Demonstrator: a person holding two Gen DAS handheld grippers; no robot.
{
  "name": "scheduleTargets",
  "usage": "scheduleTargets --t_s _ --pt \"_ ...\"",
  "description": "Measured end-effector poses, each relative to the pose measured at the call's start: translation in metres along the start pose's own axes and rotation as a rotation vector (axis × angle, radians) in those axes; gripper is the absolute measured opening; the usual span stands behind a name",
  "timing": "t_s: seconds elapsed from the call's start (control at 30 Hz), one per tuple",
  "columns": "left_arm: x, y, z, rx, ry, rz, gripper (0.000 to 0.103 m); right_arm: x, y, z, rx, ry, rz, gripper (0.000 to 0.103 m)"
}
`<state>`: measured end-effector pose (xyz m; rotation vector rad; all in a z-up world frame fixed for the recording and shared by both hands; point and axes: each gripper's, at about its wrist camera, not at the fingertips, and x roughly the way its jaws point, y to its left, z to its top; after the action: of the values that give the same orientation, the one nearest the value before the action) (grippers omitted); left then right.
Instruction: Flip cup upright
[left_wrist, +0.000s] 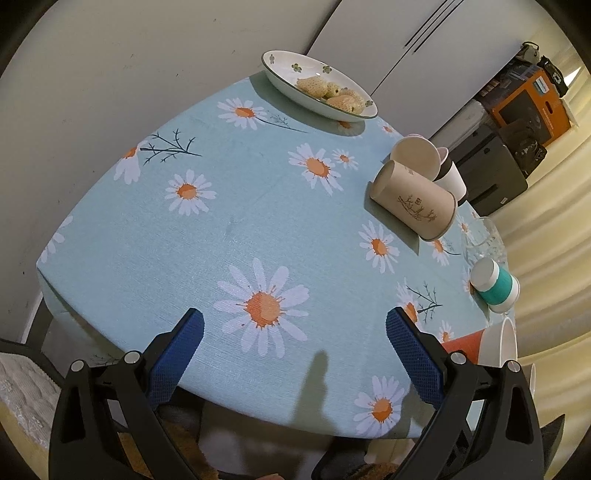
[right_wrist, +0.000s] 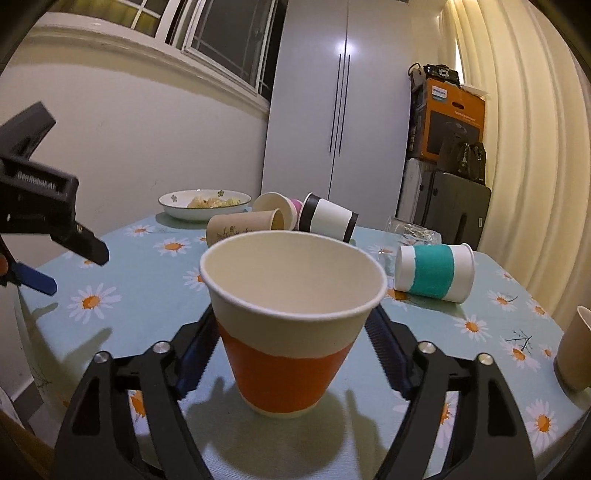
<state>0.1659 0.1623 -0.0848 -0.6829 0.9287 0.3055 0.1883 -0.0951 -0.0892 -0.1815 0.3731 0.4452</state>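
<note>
An orange-and-cream paper cup (right_wrist: 291, 332) stands upright, mouth up, on the daisy tablecloth (right_wrist: 147, 295). My right gripper (right_wrist: 291, 328) has a blue-padded finger on each side of the cup, close to its walls; whether they press it I cannot tell. The cup's edge also shows in the left wrist view (left_wrist: 465, 341). My left gripper (left_wrist: 293, 325) is open and empty above the near table edge; it also shows at the left of the right wrist view (right_wrist: 44, 258).
Several cups lie on their sides: a brown one (left_wrist: 413, 199), a cream one (left_wrist: 415, 153), a black-and-white one (right_wrist: 327, 218), a teal-and-white one (right_wrist: 434, 273). A glass (left_wrist: 482, 242) lies beside them. A bowl of food (left_wrist: 317, 86) sits at the far edge. Another upright cup (right_wrist: 574, 350) is at right.
</note>
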Motion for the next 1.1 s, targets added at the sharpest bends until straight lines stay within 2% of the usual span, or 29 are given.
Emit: scheduleTargets --t_s 0.17,0.4,0.67,0.77,0.97,1.1 --pt "0.0 -0.003 -0.003 0.008 0.005 -0.02 0.096 -0.008 -0.001 0.01 0.025 -0.014 0.006 0.091" --pt "-0.003 -0.002 -0.003 0.006 -0.005 -0.005 0.096 -0.029 0.0 0.027 0.028 -0.038 0.027 0.097" --pt "-0.015 0.005 -0.005 -0.017 -0.033 -0.011 0.096 -0.066 -0.005 0.039 0.009 -0.062 0.031 0.098" --pt "-0.026 -0.004 -0.01 0.037 -0.082 0.002 0.096 -0.088 -0.018 0.04 0.064 -0.052 0.033 0.098" --pt "-0.048 -0.024 -0.018 0.183 -0.153 -0.009 0.096 -0.124 -0.044 0.049 0.08 -0.016 0.025 0.098" --pt "-0.067 -0.034 -0.025 0.257 -0.212 -0.043 0.096 -0.144 -0.067 0.065 0.118 0.023 0.025 0.098"
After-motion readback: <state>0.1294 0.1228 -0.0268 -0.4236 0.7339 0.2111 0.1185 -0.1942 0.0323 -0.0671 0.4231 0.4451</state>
